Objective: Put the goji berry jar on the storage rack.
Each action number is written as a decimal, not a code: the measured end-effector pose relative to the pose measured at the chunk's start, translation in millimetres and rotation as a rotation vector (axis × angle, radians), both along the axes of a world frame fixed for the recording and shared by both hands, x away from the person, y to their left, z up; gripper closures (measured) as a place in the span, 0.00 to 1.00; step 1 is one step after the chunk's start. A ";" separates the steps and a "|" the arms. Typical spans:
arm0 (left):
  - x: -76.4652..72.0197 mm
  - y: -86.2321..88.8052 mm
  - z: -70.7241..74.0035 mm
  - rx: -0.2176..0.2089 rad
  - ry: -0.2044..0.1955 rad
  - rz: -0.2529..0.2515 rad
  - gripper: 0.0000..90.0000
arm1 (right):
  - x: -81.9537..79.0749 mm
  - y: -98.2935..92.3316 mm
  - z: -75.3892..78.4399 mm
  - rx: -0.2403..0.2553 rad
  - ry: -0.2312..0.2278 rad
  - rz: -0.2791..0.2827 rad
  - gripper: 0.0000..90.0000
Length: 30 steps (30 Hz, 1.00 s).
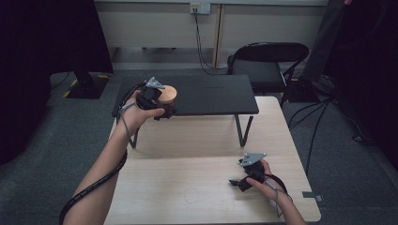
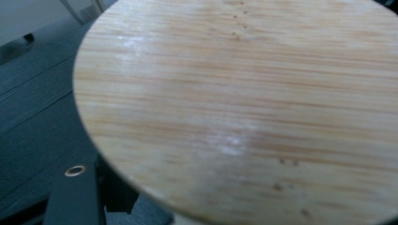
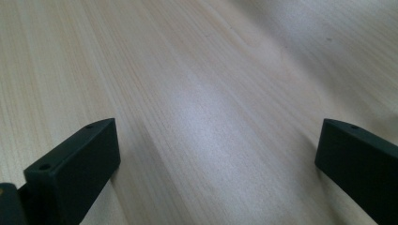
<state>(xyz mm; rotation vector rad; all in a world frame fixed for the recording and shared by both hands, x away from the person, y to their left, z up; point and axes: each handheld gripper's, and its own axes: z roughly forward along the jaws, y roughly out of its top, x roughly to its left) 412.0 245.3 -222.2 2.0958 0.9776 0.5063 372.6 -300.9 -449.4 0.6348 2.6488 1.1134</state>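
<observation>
- Placing seems to be the step in hand: the left gripper [image 1: 162, 104] holds a round wooden-topped thing, likely a jar with a bamboo lid [image 1: 168, 93], at the near left edge of the black shelf [image 1: 211, 93].
- In the high view the lid sits just past the gripper's body, over the shelf's front edge; the jar's body is dark and mostly hidden by the hand, so I can't say whether it rests on the shelf or hangs just above it.
- In the left gripper view the lid [image 2: 244, 108] looms right in front of the camera, with the shelf boards behind it at the left. One black jaw peeks out below the disc, close against the thing under it, so the jaws look closed on the jar.
- The right gripper [image 1: 241, 180] lies low over the table [image 1: 197, 140], near its right front, well apart from the jar. Its jaws stand wide apart with bare wood between them; it holds nothing.
- Next move, as I judge it: settle the jar flat on the shelf, clear of the edge, before easing the jaws apart.
</observation>
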 end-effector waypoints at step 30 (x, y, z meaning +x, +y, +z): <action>23.5 -7.9 -9.6 -0.023 0.010 0.102 0.28 | 0.0 0.0 0.0 0.000 0.000 0.000 0.00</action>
